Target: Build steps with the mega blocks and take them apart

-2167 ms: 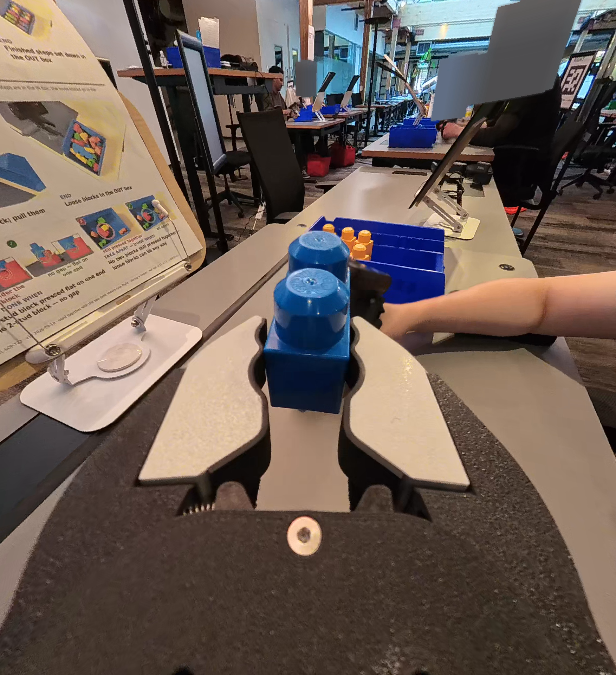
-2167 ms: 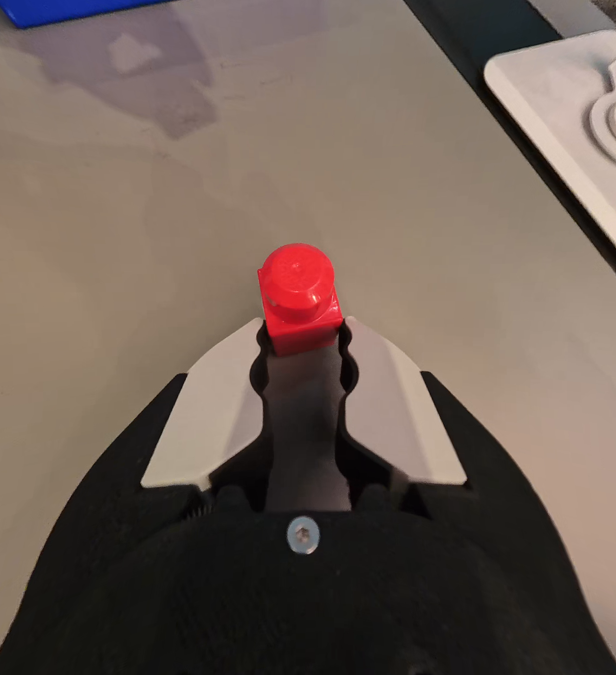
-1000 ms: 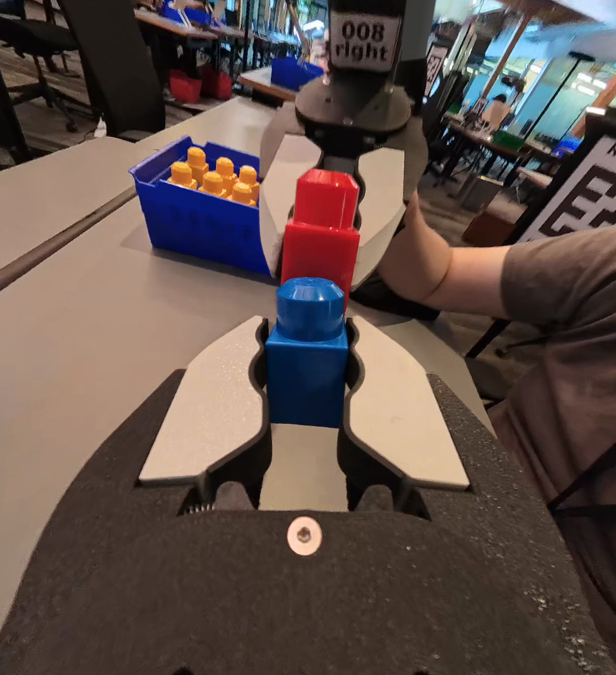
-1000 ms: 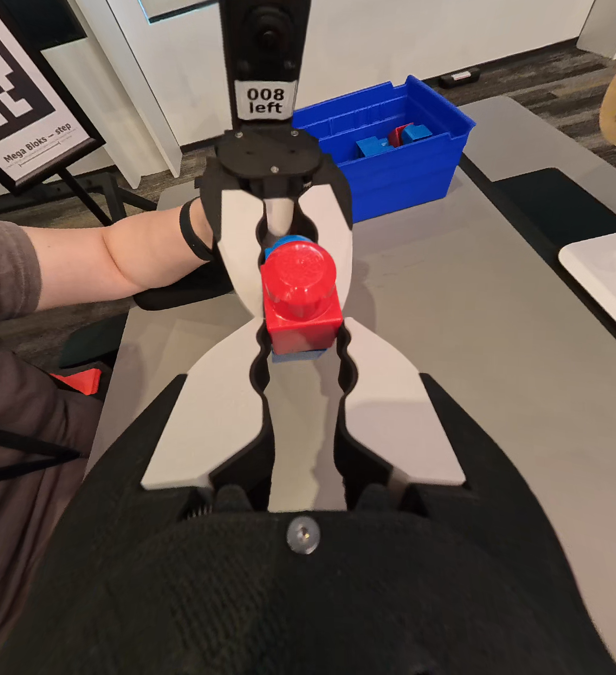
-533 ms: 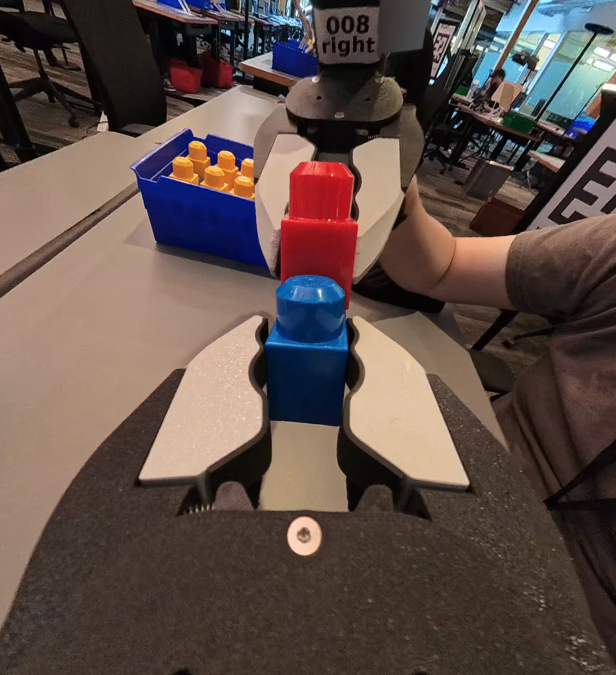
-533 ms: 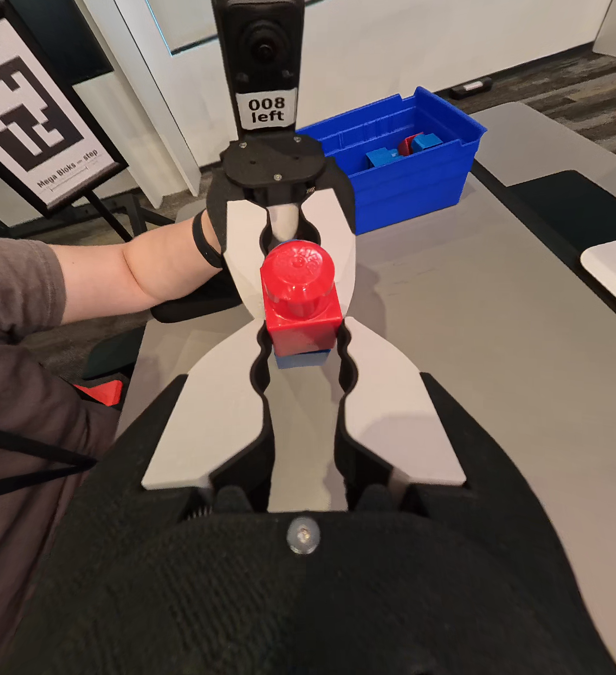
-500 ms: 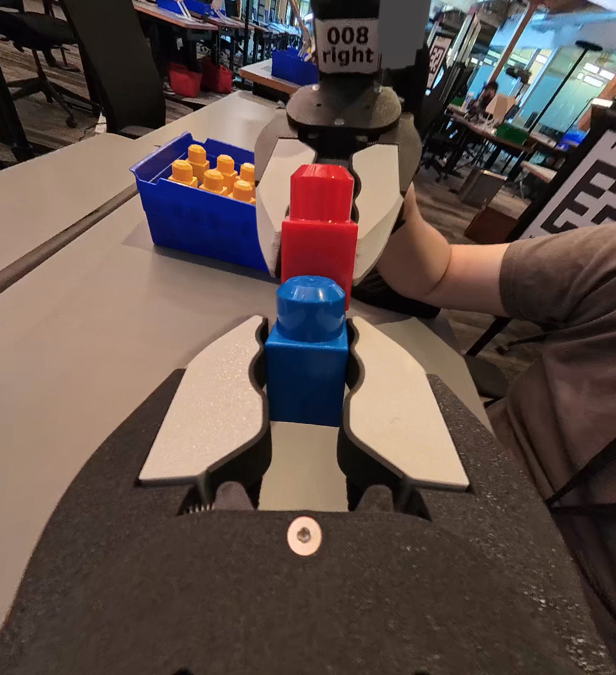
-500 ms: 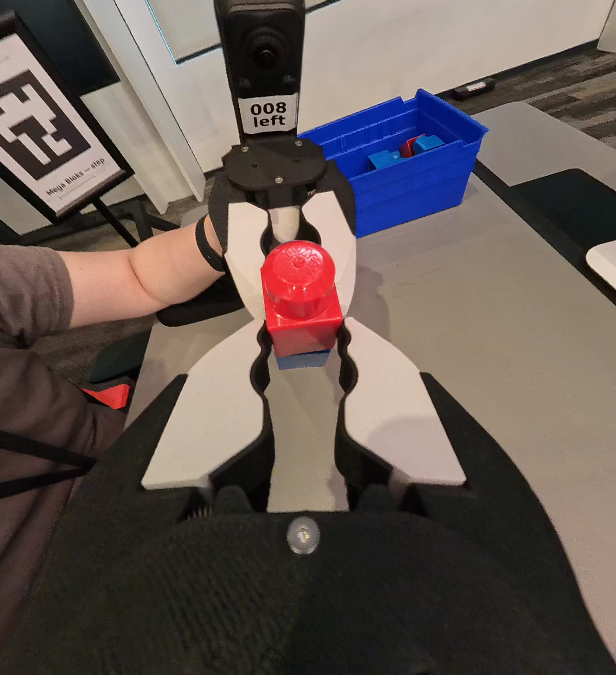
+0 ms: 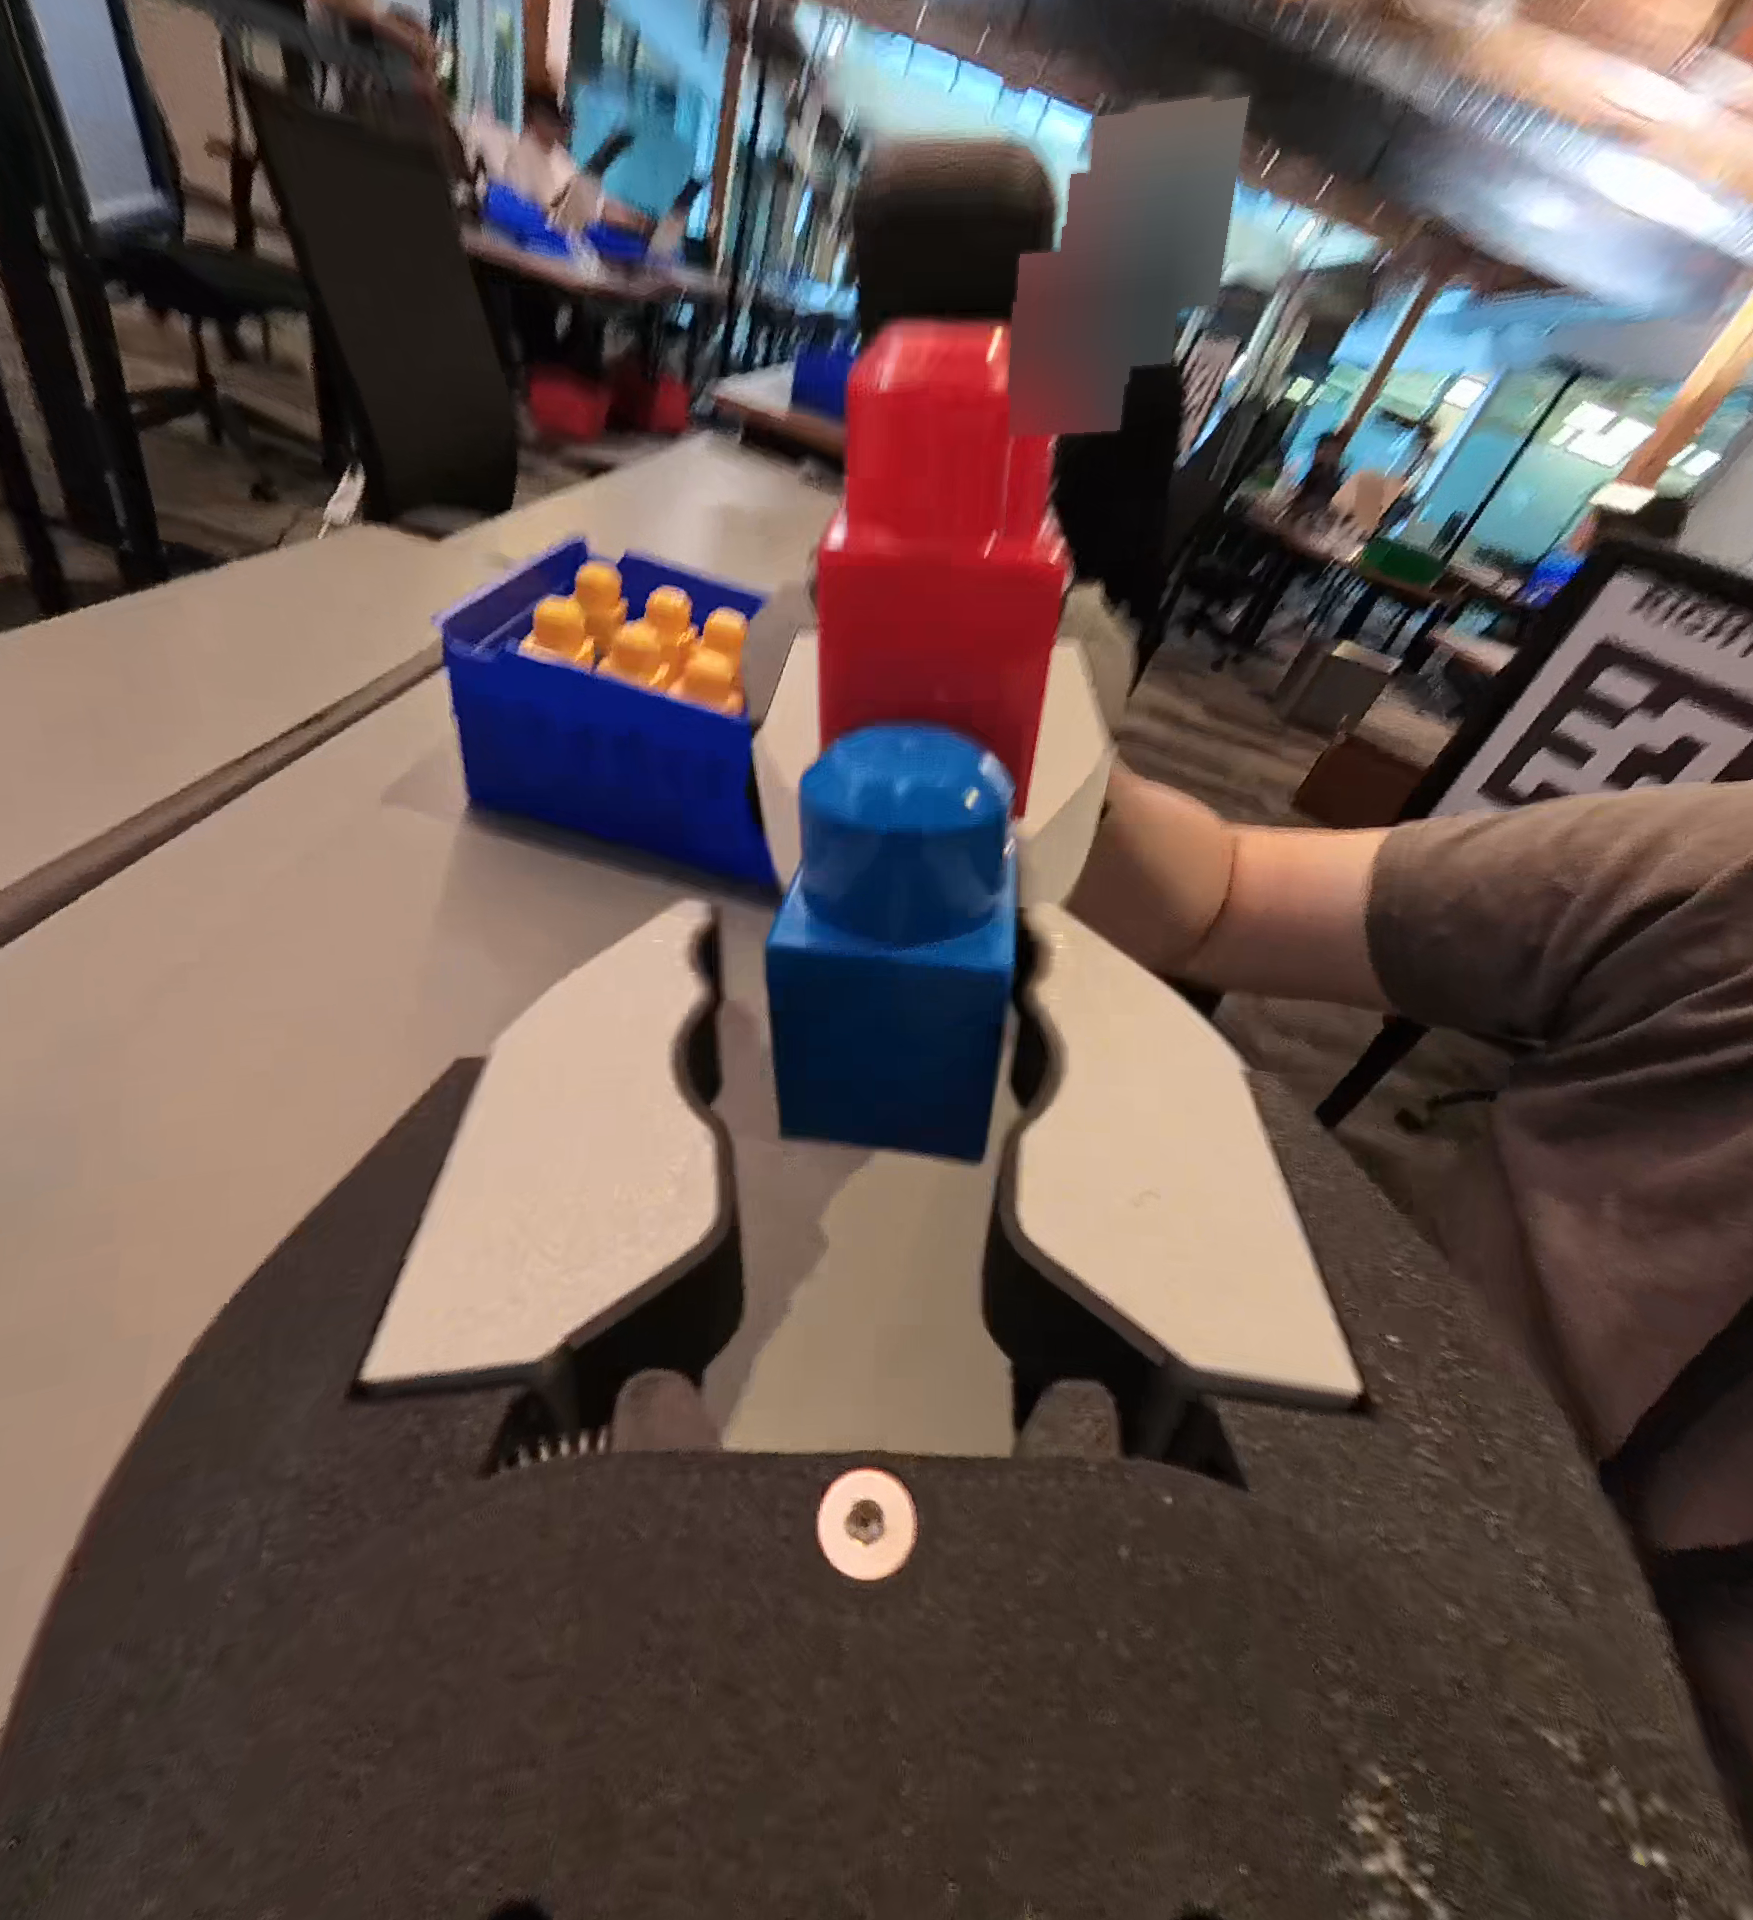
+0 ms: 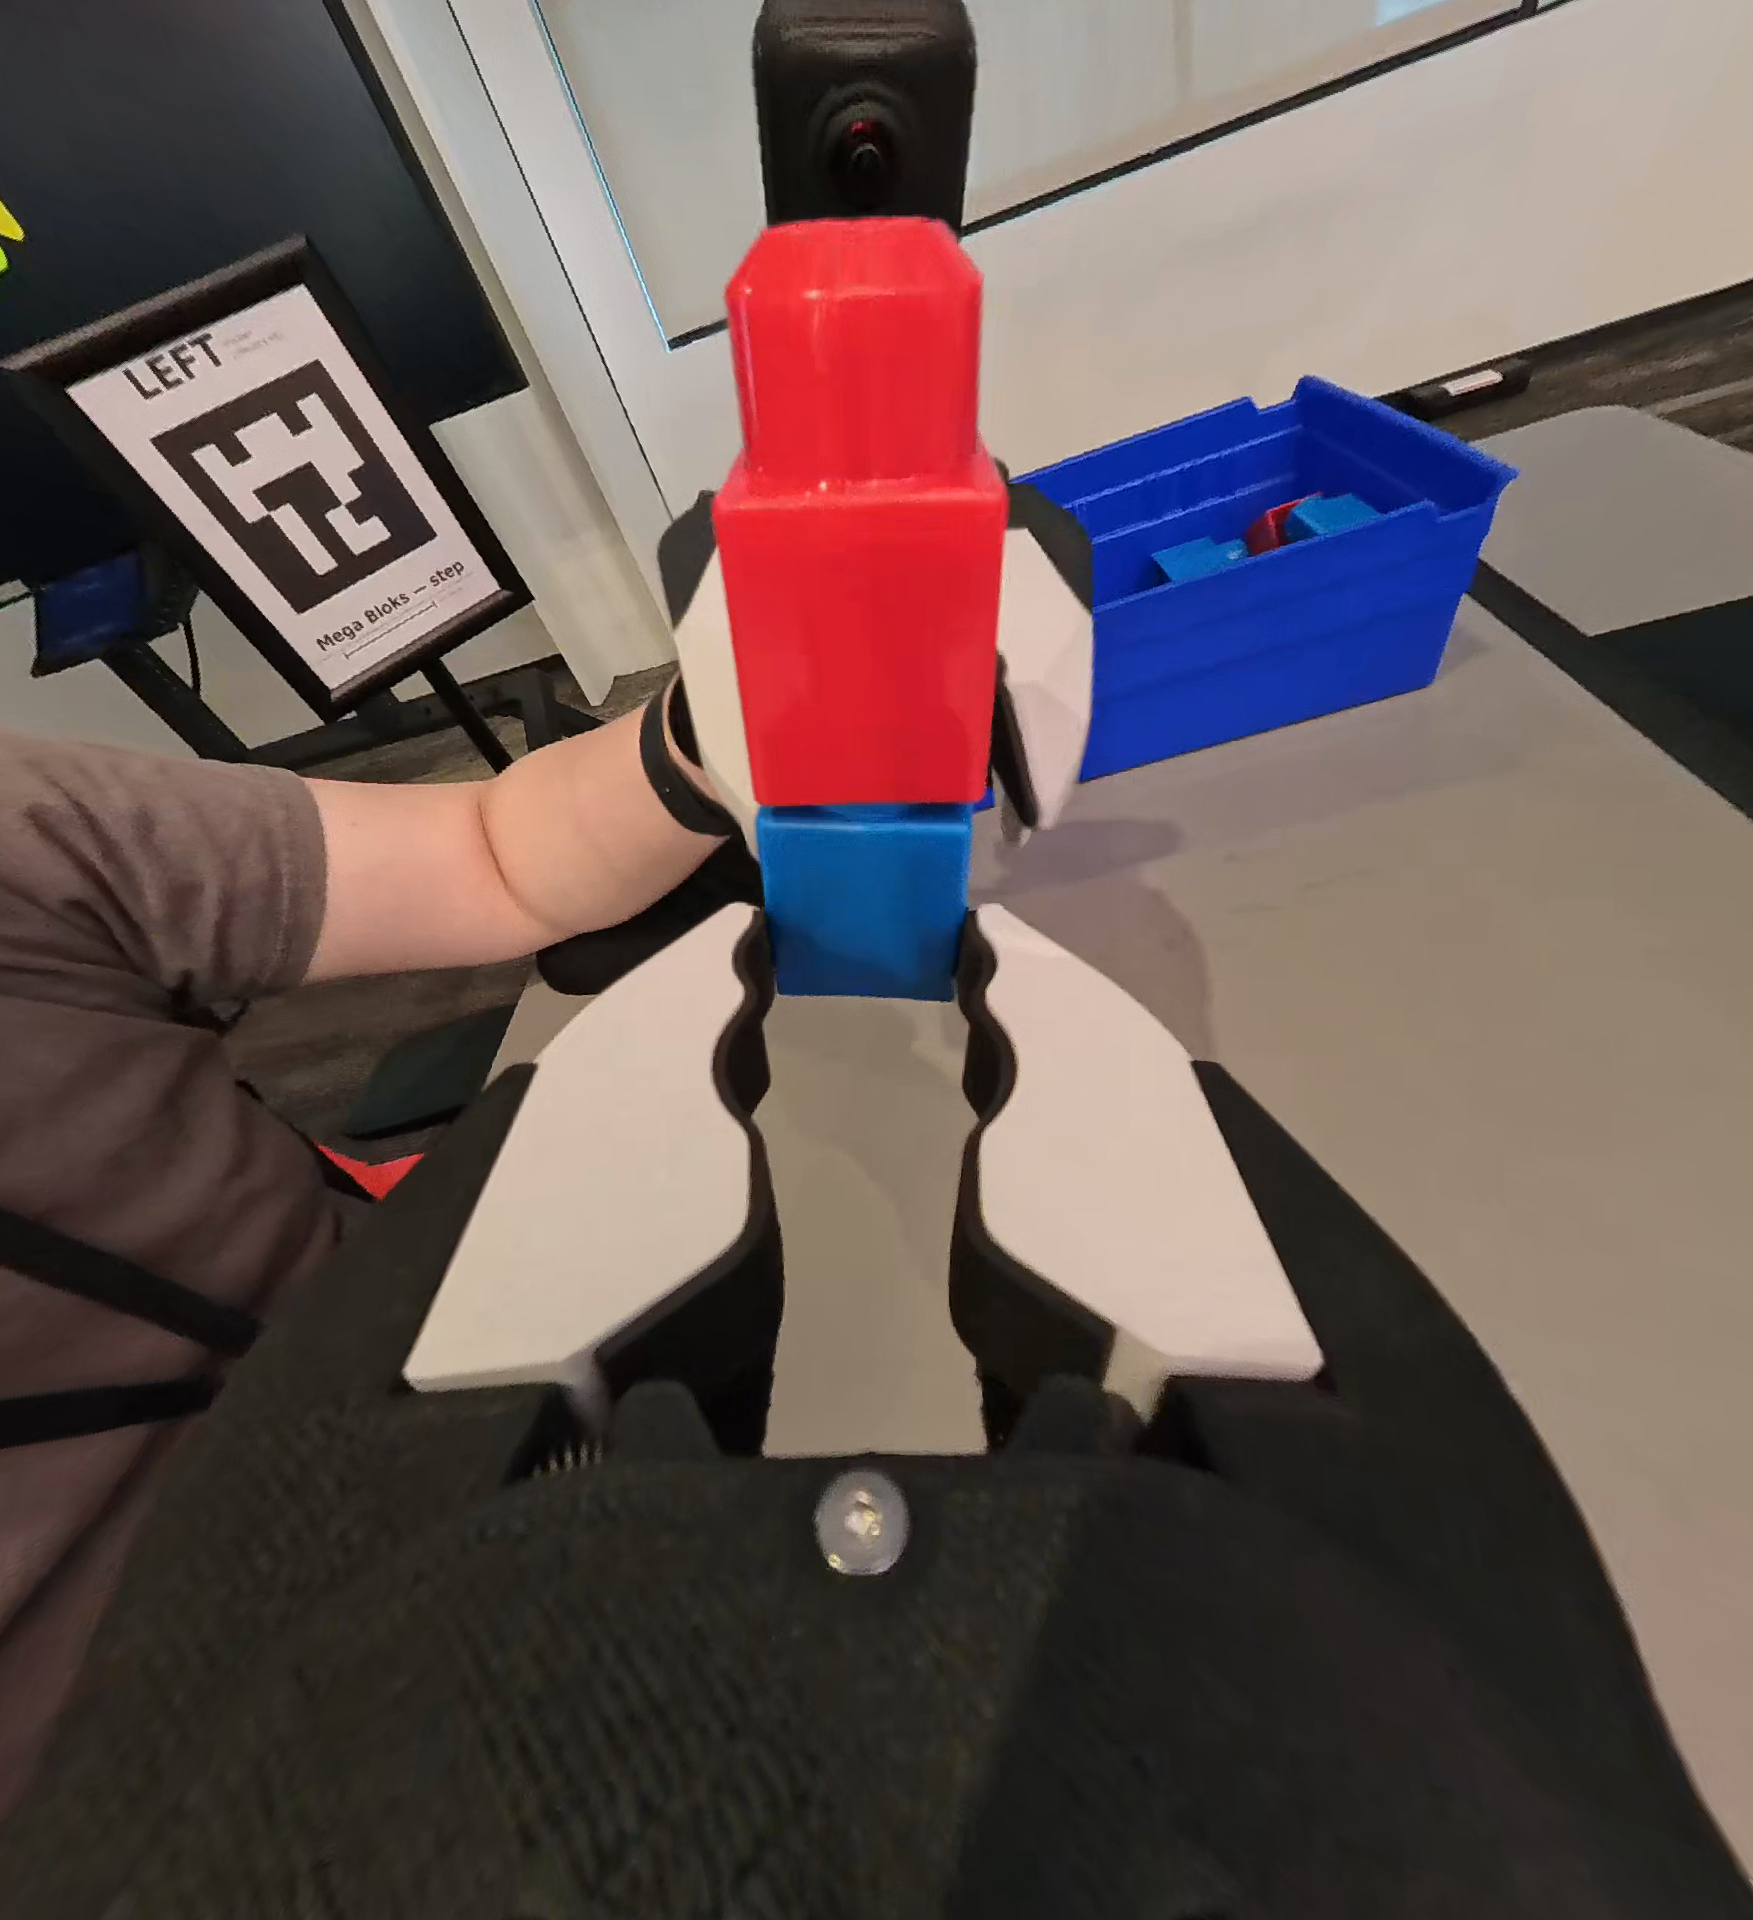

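Observation:
A blue two-stud block (image 9: 887, 1039) lies between my left gripper's (image 9: 867, 925) fingers, with a visible gap on its left side, so the jaws are slightly open. A red one-stud block (image 9: 939, 665) is stacked on its far stud. In the right wrist view, my right gripper (image 10: 861, 920) is shut with its tips on the sides of the blue block's end (image 10: 861, 904), just below the red block (image 10: 856, 634). The left gripper's fingers (image 10: 1054, 665) show behind the red block. The stack is held above the grey table (image 9: 176, 1039).
A blue bin (image 9: 591, 758) holding orange blocks (image 9: 633, 644) stands behind the stack on the left. Another blue bin (image 10: 1267, 655) with blue and red blocks (image 10: 1256, 540) stands at the table's other end. Signs on stands (image 10: 300, 488) are beside the table. The person's forearms (image 9: 1267, 904) reach in. Both grippers' tips are close together, under 4 cm apart.
The left gripper's jaws have parted a little around the blue block. The right gripper's tips now sit on the blue block instead of the red one, which stands higher in its view.

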{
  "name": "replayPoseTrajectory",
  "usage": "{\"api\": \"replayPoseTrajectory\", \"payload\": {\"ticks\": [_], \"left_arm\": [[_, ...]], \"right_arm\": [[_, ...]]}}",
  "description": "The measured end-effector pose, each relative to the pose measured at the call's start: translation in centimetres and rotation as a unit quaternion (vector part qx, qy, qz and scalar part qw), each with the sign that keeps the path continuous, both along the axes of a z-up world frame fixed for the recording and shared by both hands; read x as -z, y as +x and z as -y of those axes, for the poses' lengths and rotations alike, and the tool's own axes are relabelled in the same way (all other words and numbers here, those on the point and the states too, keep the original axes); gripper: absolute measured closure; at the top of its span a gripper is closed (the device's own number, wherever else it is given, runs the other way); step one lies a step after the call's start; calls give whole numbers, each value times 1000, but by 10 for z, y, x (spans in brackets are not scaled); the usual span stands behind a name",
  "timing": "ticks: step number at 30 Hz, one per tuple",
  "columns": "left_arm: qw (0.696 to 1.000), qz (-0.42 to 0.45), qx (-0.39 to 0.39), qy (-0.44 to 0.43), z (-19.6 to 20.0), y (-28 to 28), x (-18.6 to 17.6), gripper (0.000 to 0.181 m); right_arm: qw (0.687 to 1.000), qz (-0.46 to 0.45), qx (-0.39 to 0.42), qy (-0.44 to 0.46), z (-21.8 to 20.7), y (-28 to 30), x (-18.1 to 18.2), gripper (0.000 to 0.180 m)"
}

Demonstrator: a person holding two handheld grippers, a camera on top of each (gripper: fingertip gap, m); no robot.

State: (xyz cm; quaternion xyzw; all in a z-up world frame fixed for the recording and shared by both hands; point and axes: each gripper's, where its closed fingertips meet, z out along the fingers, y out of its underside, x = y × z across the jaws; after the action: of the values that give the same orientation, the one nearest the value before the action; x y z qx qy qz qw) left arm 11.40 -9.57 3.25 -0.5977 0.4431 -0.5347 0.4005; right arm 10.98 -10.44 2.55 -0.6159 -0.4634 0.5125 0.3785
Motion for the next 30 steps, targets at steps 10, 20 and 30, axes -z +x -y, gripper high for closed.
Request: {"api": "replayPoseTrajectory", "payload": {"ticks": [10,20,30], "left_arm": [[999,40,15,-5,5,10,1,138],[999,-14,-22,36,-4,9,11,139],[999,-27,-2,32,12,25,16,139]], "right_arm": [[999,30,3,26,-1,0,8,145],[994,-30,71,80,-15,21,-34,129],[994,-54,74,52,-8,17,-42,143]]}}
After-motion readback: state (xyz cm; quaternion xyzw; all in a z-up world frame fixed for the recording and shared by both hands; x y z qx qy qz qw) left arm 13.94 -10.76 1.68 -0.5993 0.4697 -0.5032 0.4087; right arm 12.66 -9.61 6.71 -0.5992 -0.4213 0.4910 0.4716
